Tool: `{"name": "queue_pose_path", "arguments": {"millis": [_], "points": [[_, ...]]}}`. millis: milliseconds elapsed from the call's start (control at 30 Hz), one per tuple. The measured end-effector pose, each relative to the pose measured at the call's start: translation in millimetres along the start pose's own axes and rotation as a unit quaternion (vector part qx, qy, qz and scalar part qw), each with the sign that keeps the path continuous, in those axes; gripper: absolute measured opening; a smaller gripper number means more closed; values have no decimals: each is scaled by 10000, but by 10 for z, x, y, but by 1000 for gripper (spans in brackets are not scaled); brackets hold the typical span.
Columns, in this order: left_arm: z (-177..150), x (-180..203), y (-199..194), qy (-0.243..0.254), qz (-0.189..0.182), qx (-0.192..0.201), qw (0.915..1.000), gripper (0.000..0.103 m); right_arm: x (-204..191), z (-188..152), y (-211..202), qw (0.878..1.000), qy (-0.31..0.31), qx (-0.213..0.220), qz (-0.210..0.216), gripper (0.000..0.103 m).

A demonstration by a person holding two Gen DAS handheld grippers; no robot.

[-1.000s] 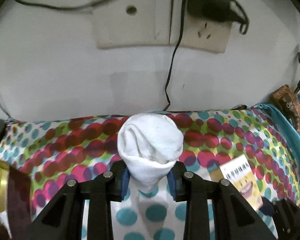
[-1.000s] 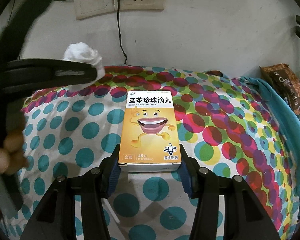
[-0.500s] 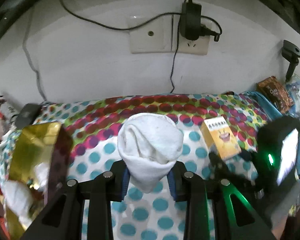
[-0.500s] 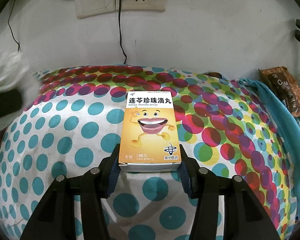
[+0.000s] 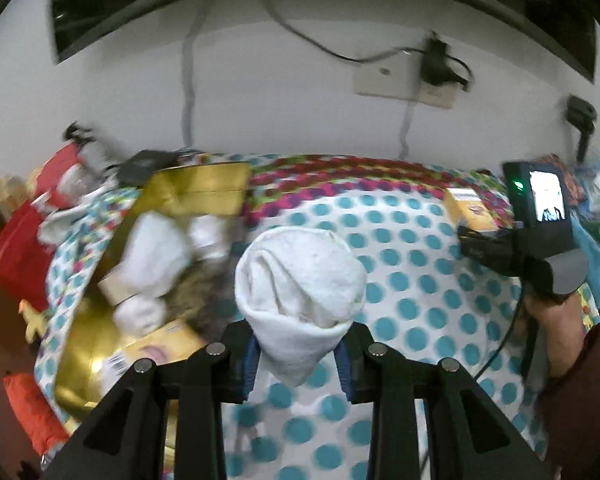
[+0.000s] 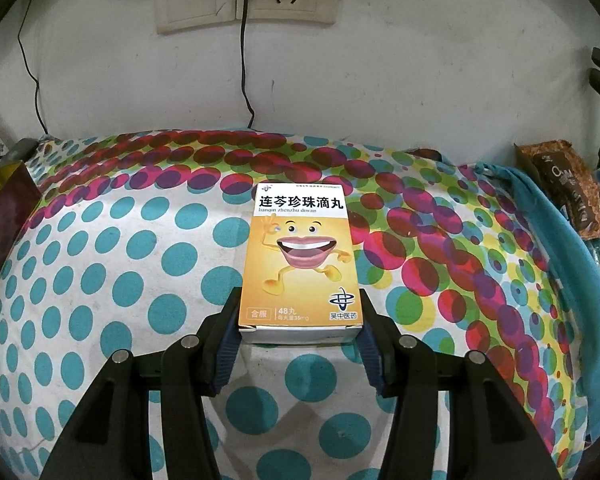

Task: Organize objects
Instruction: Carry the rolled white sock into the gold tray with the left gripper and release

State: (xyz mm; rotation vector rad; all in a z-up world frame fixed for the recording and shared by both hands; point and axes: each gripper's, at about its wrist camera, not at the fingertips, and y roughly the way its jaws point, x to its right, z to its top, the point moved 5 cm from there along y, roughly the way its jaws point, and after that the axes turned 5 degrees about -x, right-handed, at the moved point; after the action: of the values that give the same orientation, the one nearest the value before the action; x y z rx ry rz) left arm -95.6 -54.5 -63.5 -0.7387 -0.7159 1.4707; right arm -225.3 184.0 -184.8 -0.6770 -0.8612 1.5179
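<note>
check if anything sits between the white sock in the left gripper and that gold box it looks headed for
Nothing visible blocks the way. The left gripper holds the rolled white sock, and only bare polka-dot cloth lies between it and the gold box at left. The box already holds other white socks and a yellow carton.

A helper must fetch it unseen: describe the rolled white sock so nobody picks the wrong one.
Start at the polka-dot bedspread below the wall socket. Over its middle, the left claw pinches the rolled white sock. Unlike the white bundles in the gold box to its left, it alone is held up off the cloth.
</note>
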Motion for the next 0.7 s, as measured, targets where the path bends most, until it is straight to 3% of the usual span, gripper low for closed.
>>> {"name": "queue_pose_path", "arguments": {"millis": [167, 300, 700], "points": [[-106, -545, -97, -633, 69, -48, 9980, 32, -74, 29, -7, 10000, 8, -5, 15, 50], [-173, -827, -55, -853, 214, -173, 9960, 32, -160, 56, -5, 10000, -27, 1, -33, 51], [-99, -1094, 395, -1130, 139, -523, 9921, 32, -188, 89, 0, 10000, -50, 2, -60, 51]]}}
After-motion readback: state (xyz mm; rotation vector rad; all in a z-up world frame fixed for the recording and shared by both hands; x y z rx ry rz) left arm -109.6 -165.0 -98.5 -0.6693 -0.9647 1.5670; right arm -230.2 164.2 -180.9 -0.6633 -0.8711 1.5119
